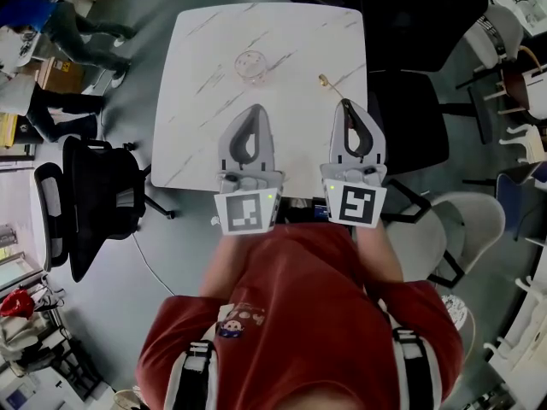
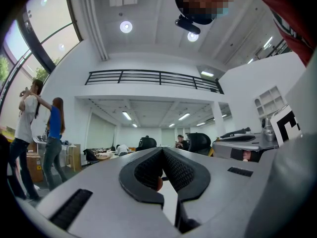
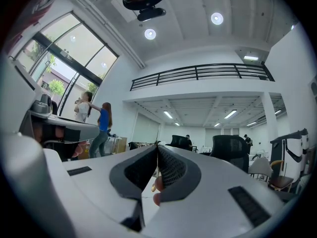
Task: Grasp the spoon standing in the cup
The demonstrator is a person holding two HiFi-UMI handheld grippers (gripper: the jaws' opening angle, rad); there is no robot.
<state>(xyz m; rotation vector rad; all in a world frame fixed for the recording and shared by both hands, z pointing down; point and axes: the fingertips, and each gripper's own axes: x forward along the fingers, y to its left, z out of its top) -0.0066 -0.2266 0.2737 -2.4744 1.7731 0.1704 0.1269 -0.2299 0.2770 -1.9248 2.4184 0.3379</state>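
Note:
A clear glass cup (image 1: 250, 65) stands on the far middle of the white marble table (image 1: 205, 101), with no spoon in it. My right gripper (image 1: 345, 103) is shut on the thin handle of a gold spoon (image 1: 328, 84). The spoon's bowl points away and to the left, right of the cup. In the right gripper view a gold sliver of the spoon (image 3: 154, 185) shows between the closed pads of the right gripper (image 3: 157, 147). My left gripper (image 1: 254, 109) is shut and empty, just in front of the cup. The left gripper view shows this left gripper (image 2: 162, 150) pointing across the room.
A black office chair (image 1: 94, 199) stands left of the table and a dark chair (image 1: 410, 101) at its right edge. White chairs (image 1: 466, 225) sit at the right. People (image 1: 51, 24) stand at the upper left.

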